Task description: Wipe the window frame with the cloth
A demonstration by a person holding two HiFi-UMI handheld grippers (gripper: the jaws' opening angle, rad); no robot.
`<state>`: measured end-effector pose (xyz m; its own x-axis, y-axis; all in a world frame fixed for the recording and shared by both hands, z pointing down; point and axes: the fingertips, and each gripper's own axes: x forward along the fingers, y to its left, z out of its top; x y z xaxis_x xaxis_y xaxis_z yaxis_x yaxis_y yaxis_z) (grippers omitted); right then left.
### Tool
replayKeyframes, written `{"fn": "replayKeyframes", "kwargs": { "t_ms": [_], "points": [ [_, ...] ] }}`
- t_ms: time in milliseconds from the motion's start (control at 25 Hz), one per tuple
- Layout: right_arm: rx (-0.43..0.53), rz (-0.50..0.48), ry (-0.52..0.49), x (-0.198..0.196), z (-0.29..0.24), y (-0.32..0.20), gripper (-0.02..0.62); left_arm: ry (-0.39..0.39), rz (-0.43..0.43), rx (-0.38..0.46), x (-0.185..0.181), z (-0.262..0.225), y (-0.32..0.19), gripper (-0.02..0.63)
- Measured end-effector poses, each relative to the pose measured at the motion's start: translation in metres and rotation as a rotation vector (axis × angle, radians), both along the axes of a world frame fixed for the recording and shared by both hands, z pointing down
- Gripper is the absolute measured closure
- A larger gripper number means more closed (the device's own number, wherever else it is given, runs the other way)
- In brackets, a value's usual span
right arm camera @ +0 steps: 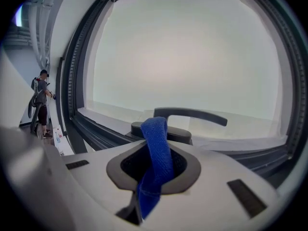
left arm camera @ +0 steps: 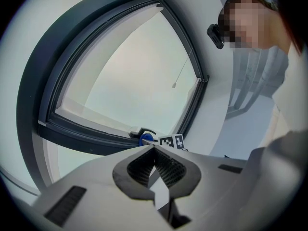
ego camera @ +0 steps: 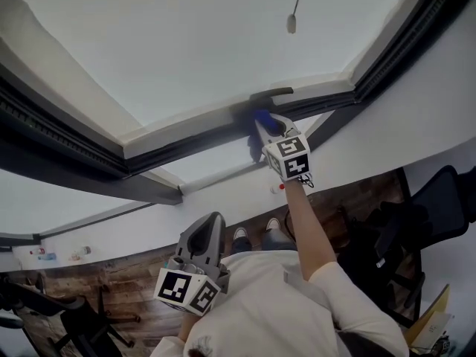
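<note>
My right gripper (ego camera: 266,123) is raised to the dark window frame (ego camera: 186,143) and shut on a blue cloth (right arm camera: 157,150). The cloth's folded end pokes past the jaw tips, right at the base of the dark window handle (right arm camera: 190,115). In the head view the blue cloth (ego camera: 265,119) sits against the frame just under the window handle (ego camera: 271,94). My left gripper (ego camera: 210,223) hangs low near the person's chest, shut with nothing in it, jaw tips meeting. From the left gripper view the blue cloth (left arm camera: 146,139) and the right gripper's marker cube (left arm camera: 172,141) show at the frame's lower edge.
A blind cord with a small weight (ego camera: 291,22) hangs in front of the pane. A white sill ledge (ego camera: 216,166) runs below the frame. Dark office chairs (ego camera: 428,207) stand on the brown floor at right. A distant person (right arm camera: 42,102) stands at left.
</note>
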<state>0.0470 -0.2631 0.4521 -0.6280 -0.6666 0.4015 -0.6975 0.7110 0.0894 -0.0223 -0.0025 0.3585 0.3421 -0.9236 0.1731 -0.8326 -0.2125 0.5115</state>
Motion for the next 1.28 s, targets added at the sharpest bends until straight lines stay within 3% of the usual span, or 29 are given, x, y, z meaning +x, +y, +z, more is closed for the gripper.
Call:
{"fn": "replayKeyframes", "kwargs": {
  "t_ms": [400,600,960,1280],
  "points": [
    [0.015,-0.055,0.006,0.005,0.0,-0.002,0.543,-0.006,0.003,0.022,0.02,-0.007,-0.021,0.601],
    [0.012,-0.033,-0.008,0.028,-0.001,-0.015,0.542,-0.011,-0.002,0.028,0.043,-0.01,-0.034,0.601],
    [0.012,-0.078,-0.003,0.059,-0.002,-0.029,0.543,-0.004,-0.01,0.017,0.096,-0.012,-0.065,0.601],
    [0.011,-0.085,-0.052,0.083,0.0,-0.04,0.543,-0.043,-0.016,0.02,0.14,-0.008,-0.087,0.601]
  ]
}}
